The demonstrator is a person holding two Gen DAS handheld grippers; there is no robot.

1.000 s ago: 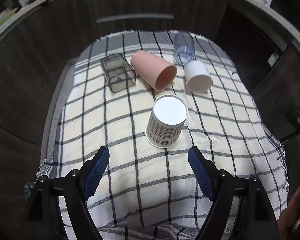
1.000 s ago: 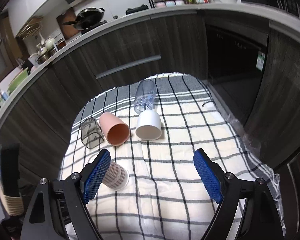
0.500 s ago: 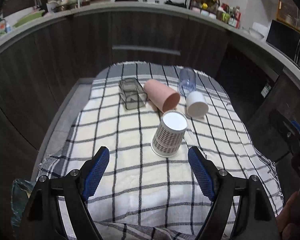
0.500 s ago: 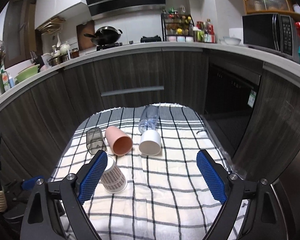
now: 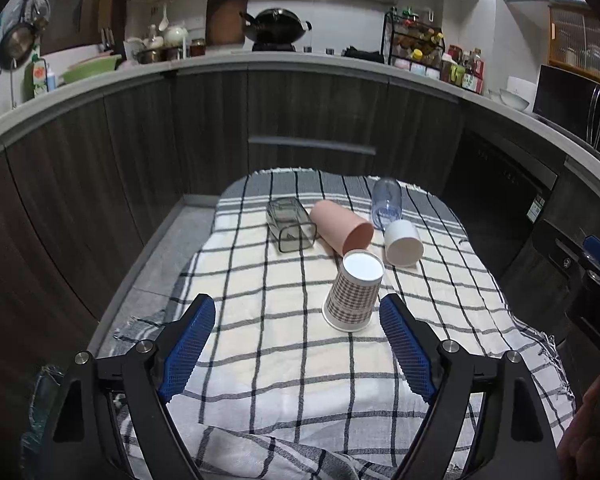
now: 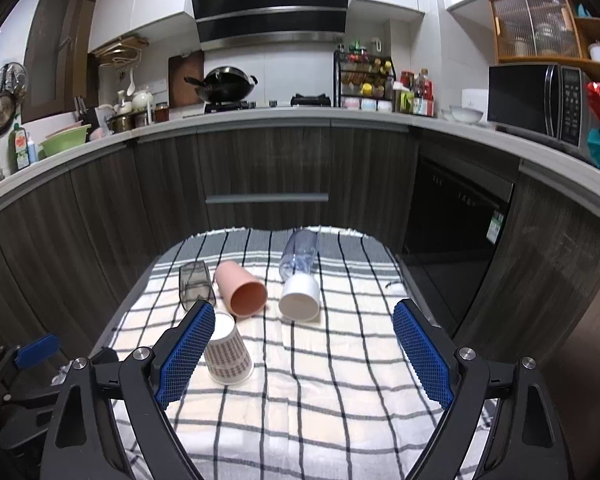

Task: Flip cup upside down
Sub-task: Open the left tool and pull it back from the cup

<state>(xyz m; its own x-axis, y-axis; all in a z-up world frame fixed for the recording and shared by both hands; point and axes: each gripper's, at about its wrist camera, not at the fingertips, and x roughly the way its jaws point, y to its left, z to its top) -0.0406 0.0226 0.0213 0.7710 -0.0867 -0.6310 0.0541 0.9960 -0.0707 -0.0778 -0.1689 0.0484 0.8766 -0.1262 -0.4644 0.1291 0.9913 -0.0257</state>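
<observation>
On checked cloth [image 5: 284,344], tapered plaid paper cup [image 5: 354,296] upside down; ribbed blue fingers [image 5: 188,346] apart

checked cup [image 6: 227,354] inverted — right gripper [image 6: 305,354] empty, agape

On the table [image 5: 260,360], a row near the far edge runs left to right: square container [image 5: 290,224], tumbler [image 5: 342,226], then bottle [image 5: 387,202] behind small cup [image 5: 403,243]. The paper cup [image 5: 354,292] stands inverted before them.

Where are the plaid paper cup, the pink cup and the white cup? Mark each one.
plaid paper cup [image 5: 353,300]: left wrist view, on its patterned side wall.
pink cup [image 5: 336,223]: left wrist view, on its outer side.
white cup [image 6: 305,289]: right wrist view, on its outer wall.
</observation>
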